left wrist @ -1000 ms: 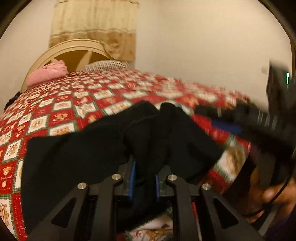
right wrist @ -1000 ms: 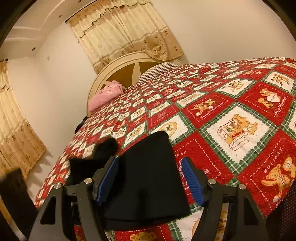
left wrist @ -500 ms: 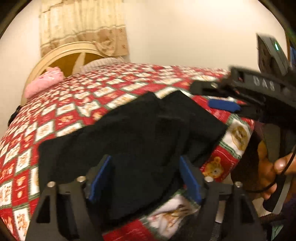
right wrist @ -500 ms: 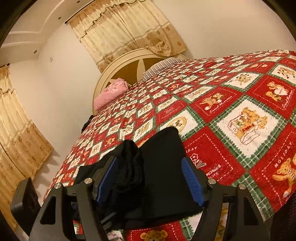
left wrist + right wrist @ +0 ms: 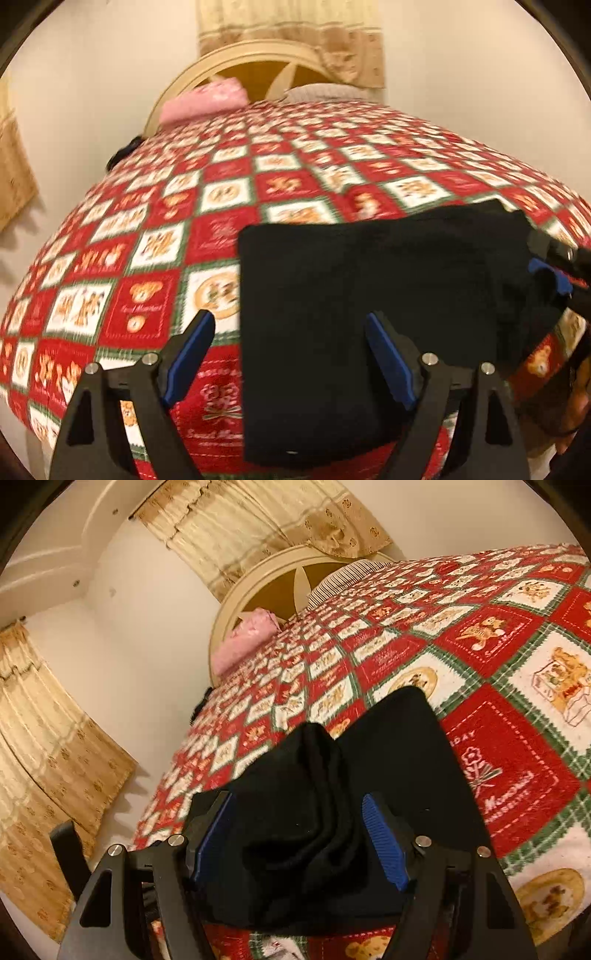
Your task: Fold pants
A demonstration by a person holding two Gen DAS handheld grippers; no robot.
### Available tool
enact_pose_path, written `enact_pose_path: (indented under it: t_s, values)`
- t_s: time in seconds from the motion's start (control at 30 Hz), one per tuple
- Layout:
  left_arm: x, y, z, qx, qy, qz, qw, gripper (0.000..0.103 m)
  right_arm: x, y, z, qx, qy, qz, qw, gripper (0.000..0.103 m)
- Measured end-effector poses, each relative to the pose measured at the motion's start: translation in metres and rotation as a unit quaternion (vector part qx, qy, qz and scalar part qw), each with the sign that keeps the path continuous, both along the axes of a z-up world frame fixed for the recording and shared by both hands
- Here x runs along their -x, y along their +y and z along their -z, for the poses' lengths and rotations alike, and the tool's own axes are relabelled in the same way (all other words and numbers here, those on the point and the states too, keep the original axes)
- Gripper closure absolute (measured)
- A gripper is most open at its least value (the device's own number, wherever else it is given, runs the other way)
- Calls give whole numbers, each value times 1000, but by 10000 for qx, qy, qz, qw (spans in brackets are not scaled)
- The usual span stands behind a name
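The black pants (image 5: 369, 306) lie folded into a flat, roughly square block on the near edge of the bed, on the red, white and green teddy-bear quilt (image 5: 207, 229). The left claw (image 5: 291, 354) hangs above the pants' near left part with its blue pads spread wide, gripping nothing; the left pad sits over bare quilt, the right pad over the black cloth. At the right edge of the left wrist view, the right claw (image 5: 546, 273) reaches in at the pants' right side. From the right wrist view, the right claw (image 5: 299, 845) is also spread, with a raised bunch of black fabric between its pads; whether either pad touches that cloth is hard to tell. At the far end of the bed, a pink pillow (image 5: 243, 638) rests against the cream headboard (image 5: 258, 587), with beige curtains (image 5: 258, 520) behind.
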State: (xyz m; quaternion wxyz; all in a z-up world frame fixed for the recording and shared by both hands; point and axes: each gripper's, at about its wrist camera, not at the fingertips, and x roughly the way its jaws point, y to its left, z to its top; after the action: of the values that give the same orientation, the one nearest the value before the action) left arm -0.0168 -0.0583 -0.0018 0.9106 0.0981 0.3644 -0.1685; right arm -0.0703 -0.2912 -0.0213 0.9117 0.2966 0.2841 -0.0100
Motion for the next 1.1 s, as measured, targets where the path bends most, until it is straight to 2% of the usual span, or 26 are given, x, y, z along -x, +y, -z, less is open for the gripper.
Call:
enact_pose_path:
  t_s: [0.17, 0.3, 0.37, 0.5, 0.6, 0.77, 0.87, 0.93, 1.1]
  values:
    - [-8, 6, 15, -25, 226, -182, 9996, 17, -2, 22, 2, 597, 227, -115, 9979, 30]
    - [-4, 4, 16, -190, 159, -159, 9996, 16, -4, 37, 3, 1172, 390, -190, 9922, 30]
    - [-4, 4, 15, -207, 173, -151, 9995, 16, -4, 39, 2, 1270, 408, -227, 9908, 30]
    - [-8, 17, 13, 68, 369, -173, 9991, 15, 11, 14, 0, 813, 131, 219, 9964, 30]
    - [-13, 33, 13, 347, 533, -363, 9973, 12, 15, -1, 3, 506, 162, 276, 9982, 30]
    - [-17, 48, 9, 631, 638, -587, 9942, 12, 16, 18, 3, 669, 256, 76, 9974, 30]
    - [-16, 51, 6, 605, 562, -639, 9945, 12, 11, 32, 6, 640, 365, -226, 9970, 30]
    - [-17, 53, 6, 610, 558, -658, 9944, 12, 9, 37, 7, 822, 403, -227, 9955, 30]
    - [-21, 62, 6, 685, 565, -798, 9928, 12, 2, 31, 10, 677, 354, -209, 9969, 31]
